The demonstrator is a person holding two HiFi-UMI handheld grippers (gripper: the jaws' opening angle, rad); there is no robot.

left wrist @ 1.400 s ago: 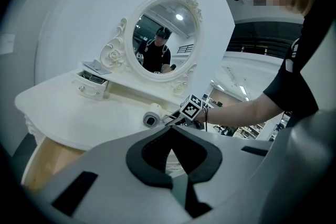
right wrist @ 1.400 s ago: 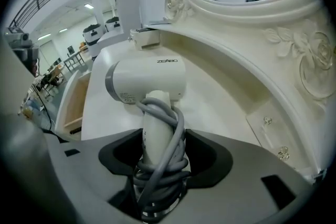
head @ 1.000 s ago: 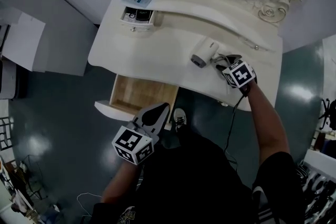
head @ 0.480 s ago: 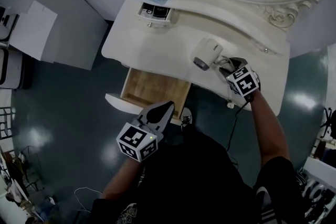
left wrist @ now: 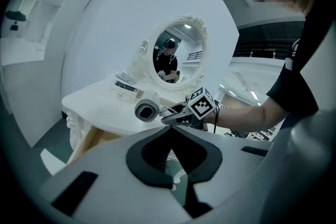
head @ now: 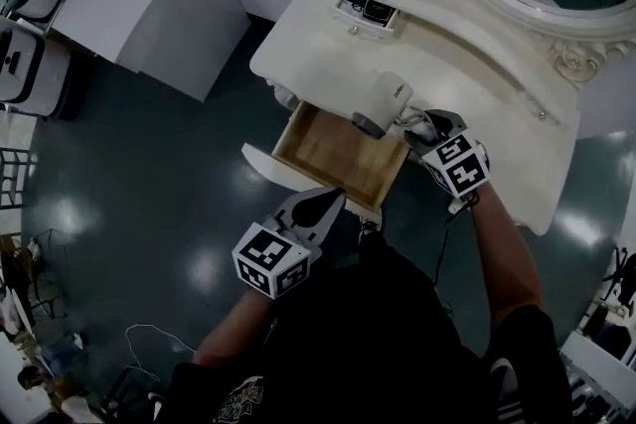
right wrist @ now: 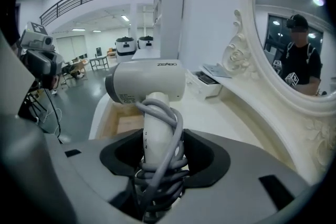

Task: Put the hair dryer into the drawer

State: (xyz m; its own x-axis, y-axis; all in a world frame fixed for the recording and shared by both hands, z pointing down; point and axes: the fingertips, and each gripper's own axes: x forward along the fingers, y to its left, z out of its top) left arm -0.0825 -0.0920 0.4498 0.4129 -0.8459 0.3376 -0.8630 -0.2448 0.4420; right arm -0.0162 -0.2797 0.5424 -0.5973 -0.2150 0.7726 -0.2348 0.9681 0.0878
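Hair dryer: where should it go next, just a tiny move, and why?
Probably down and a little toward the person, into the open drawer. The right hand-held gripper is clamped on the hair dryer by its cord-wrapped handle, and it hangs at the table edge, over the drawer's back end.

Shirt (head: 397,333): black, with short sleeves and a pale print at the hem.
Left hand-held gripper (head: 328,199): grey shell, black pads, cube (head: 270,260) with black-and-white square markers.
Right hand-held gripper (head: 422,126): same shell and cube; thin dark cable (head: 444,248) at the forearm.
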